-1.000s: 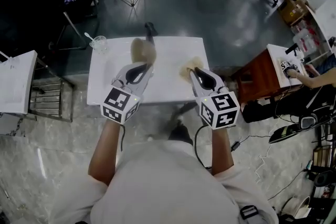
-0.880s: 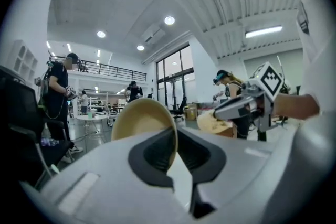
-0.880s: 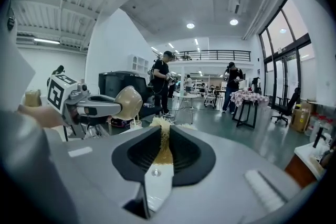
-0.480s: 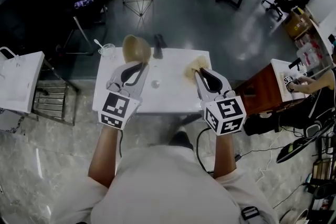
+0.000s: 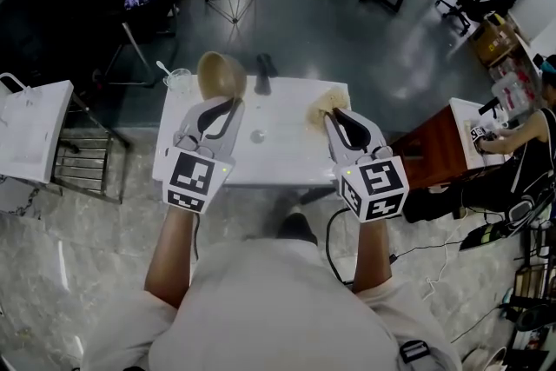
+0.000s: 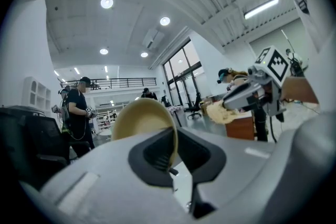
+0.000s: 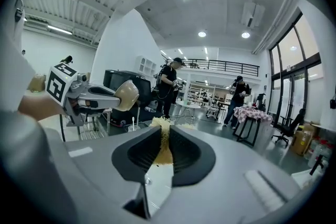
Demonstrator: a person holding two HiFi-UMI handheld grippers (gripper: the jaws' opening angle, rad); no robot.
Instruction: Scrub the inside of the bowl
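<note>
My left gripper (image 5: 228, 106) is shut on the rim of a tan bowl (image 5: 221, 76), which it holds up in the air over the white table's (image 5: 278, 148) far left part. In the left gripper view the bowl (image 6: 143, 119) stands on edge between the jaws, its inside turned to the right. My right gripper (image 5: 334, 115) is shut on a pale yellow scrubbing pad (image 5: 323, 107), lifted above the table's right side. The pad (image 7: 161, 143) shows squeezed between the right jaws. The bowl and the pad are apart, about a hand's width.
A glass with a spoon (image 5: 178, 81) stands at the table's far left corner and a dark bottle (image 5: 263, 72) at its far edge. A small drop or bead (image 5: 257, 136) lies mid-table. A white side table (image 5: 35, 135) is left, a wooden cabinet (image 5: 439, 148) right.
Both grippers have risen off the table with the bowl and the pad. The head view has shifted, so the table now sits lower in the picture.
</note>
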